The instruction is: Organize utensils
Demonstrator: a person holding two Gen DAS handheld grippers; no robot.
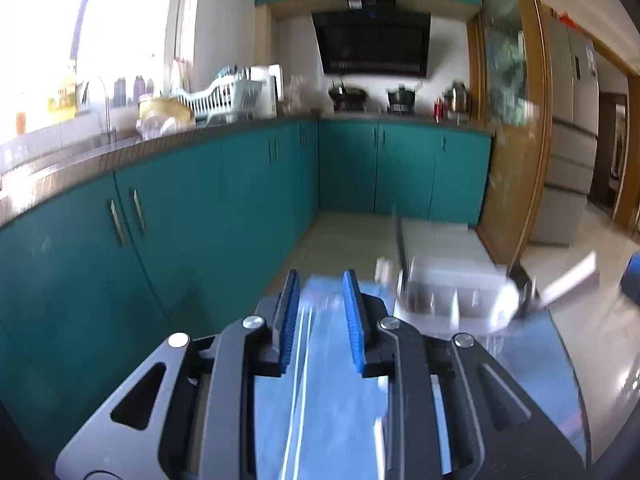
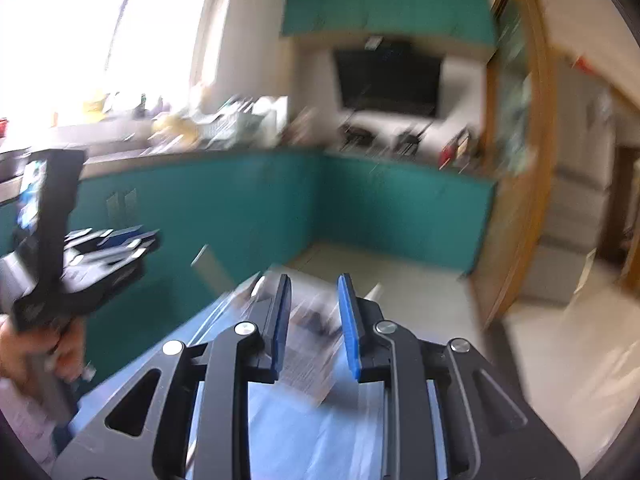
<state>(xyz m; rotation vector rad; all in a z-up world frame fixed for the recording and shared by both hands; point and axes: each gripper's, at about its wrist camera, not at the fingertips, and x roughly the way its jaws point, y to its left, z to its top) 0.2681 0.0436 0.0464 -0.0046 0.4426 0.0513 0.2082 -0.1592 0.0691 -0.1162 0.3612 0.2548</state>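
My left gripper [image 1: 322,280] is open and empty above a blue-covered table [image 1: 332,400]. To its right, blurred, stands a white compartmented utensil organizer [image 1: 452,292] with upright utensils [image 1: 400,252] at its left end. My right gripper [image 2: 314,284] is open and empty over the same blue table [image 2: 304,432], with a blurred white object [image 2: 308,344], likely the organizer, between and below its fingers. The left gripper [image 2: 108,248] also shows in the right wrist view, held in a hand at the far left.
Teal kitchen cabinets [image 1: 200,208] run along the left and back. The countertop carries a dish rack [image 1: 224,96], a sink with faucet [image 1: 106,108], pots on a stove [image 1: 348,96] under a black range hood [image 1: 372,44]. A wooden door frame [image 1: 536,120] stands right.
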